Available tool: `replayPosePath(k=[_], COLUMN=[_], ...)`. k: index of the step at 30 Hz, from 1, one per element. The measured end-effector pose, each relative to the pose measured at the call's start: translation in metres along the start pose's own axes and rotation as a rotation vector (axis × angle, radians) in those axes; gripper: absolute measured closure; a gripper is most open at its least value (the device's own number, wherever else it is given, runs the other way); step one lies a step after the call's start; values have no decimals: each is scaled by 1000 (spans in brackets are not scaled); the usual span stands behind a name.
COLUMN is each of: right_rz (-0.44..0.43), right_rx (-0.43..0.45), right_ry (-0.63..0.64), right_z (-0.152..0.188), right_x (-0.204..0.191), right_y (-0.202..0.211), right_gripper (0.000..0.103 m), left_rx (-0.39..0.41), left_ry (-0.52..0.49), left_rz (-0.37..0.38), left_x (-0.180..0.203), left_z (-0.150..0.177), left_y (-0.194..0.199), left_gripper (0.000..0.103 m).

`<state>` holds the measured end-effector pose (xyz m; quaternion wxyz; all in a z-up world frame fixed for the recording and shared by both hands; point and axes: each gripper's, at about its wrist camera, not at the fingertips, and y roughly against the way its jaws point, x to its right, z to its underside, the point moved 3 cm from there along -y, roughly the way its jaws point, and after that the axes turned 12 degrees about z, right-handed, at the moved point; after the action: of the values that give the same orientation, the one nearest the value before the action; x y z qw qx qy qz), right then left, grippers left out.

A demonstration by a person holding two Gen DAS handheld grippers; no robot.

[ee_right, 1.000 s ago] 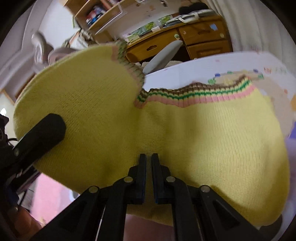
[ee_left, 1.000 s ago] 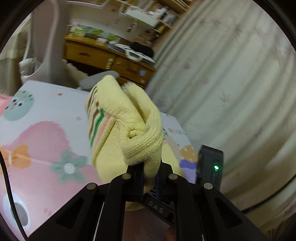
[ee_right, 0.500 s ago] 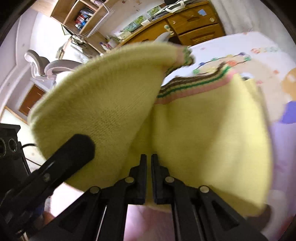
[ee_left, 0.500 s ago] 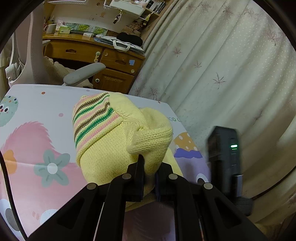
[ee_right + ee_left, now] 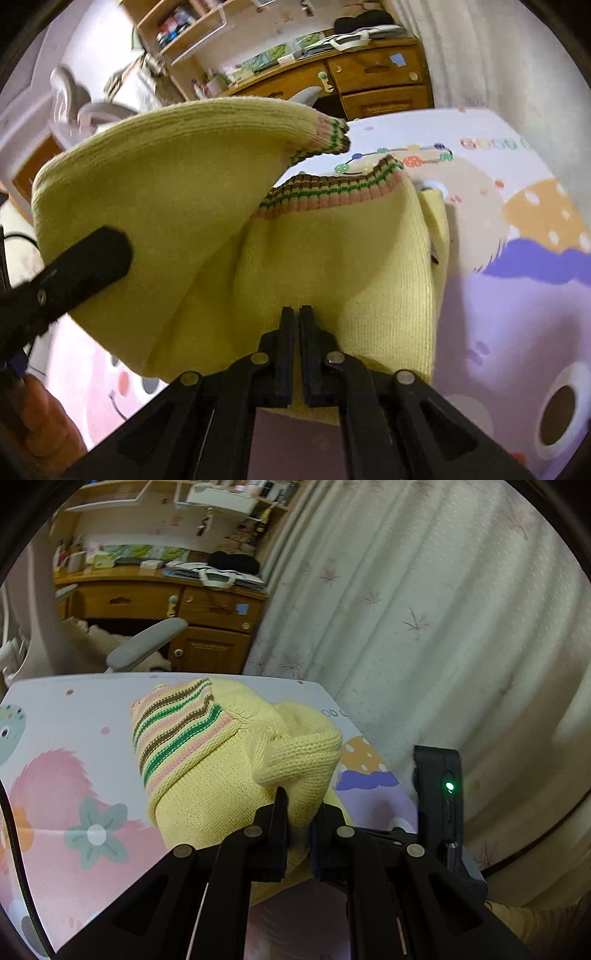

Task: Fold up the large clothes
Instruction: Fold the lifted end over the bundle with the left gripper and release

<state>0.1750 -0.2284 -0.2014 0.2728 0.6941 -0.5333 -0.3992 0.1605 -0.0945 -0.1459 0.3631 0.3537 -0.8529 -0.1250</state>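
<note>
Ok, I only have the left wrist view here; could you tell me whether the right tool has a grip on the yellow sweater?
Observer: Yes, the right tool is shut on a plain yellow edge of the sweater.
Operator: Thank you. Where is the sleeve, please?
Observer: The sleeve is held up at the left of the right wrist view, with its striped cuff in the air, off the mat.
</note>
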Motion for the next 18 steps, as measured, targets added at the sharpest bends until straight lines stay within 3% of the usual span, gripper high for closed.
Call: replayPosePath(k=[8, 12, 18], right_rz=[-92, -147, -150], right_rx=[-17, -43, -113], right_ry=[-64, -119, -124], right_z=[-2, -5, -4], right_x=[11, 17, 19], right_y=[-4, -6, 3], right_gripper=[103, 103, 103], left_rx=[-48, -126, -150], left_ry=[-103, -152, -71], left_rz=[57, 79, 125], left_x=[24, 31, 24], left_z=[3, 12, 15], left_y=[-19, -37, -46], left_gripper=[96, 97, 97])
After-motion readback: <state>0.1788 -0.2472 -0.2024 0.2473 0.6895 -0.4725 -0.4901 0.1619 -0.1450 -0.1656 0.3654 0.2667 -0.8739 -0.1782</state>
